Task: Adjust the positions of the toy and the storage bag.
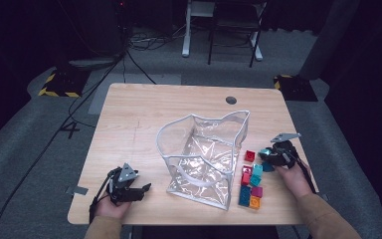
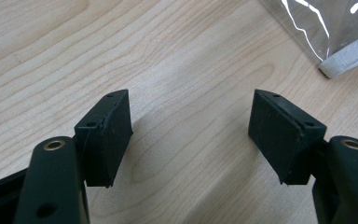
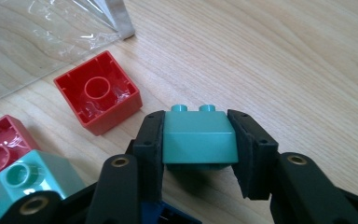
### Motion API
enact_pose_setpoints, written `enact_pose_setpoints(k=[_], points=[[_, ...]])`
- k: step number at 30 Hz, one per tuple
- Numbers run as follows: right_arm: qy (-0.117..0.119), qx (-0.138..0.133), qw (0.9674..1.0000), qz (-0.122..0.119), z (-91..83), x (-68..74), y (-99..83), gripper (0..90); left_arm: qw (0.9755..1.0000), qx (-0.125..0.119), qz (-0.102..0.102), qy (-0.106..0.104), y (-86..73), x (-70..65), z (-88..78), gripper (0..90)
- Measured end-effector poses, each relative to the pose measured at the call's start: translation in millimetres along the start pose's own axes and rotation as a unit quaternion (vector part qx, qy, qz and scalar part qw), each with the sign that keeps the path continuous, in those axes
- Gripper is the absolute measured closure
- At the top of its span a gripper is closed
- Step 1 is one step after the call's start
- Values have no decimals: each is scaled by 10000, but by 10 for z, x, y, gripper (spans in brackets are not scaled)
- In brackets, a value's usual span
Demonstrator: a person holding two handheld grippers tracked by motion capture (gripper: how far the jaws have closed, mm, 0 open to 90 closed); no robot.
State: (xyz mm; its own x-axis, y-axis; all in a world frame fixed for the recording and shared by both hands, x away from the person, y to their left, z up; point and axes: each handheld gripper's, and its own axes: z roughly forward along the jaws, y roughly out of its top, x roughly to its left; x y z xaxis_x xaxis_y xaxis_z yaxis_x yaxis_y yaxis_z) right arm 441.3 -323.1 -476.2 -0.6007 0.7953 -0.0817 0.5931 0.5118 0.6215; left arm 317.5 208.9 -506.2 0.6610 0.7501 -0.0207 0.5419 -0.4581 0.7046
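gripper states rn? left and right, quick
Left gripper: open, nothing between the jaws, over bare table.
Right gripper: closed on a teal block, pads pressing both its sides.

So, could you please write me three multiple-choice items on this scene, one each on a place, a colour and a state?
1. Where do the loose bricks lie?
A left of the clear plastic bag
B right of it
C inside it

2. What colour is the brick in the right claw?
A teal
B orange
C red

3. How is the left claw?
A shut on a brick
B open over bare table
C shut on the bag

Answers:
B: the loose bricks lie right of the clear plastic bag.
A: the right claw clamps a teal brick.
B: the left claw gapes, nothing between.
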Motion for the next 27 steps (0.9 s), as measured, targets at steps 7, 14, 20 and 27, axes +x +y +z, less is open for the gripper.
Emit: enact_pose_setpoints(k=[7, 14, 20, 27], points=[[100, -164, 9998, 47, -100, 20, 33, 585, 10000, 13, 1, -27, 12, 17, 14, 281], [316, -417, 9985, 135, -339, 43, 120, 585, 10000, 23, -2, -24, 29, 33, 30, 268], [471, -643, 9966, 194, -589, 101, 222, 585, 10000, 34, -4, -24, 48, 51, 50, 248], [560, -852, 9946, 200, -851, 171, 341, 585, 9999, 35, -91, 38, 56, 68, 60, 238]])
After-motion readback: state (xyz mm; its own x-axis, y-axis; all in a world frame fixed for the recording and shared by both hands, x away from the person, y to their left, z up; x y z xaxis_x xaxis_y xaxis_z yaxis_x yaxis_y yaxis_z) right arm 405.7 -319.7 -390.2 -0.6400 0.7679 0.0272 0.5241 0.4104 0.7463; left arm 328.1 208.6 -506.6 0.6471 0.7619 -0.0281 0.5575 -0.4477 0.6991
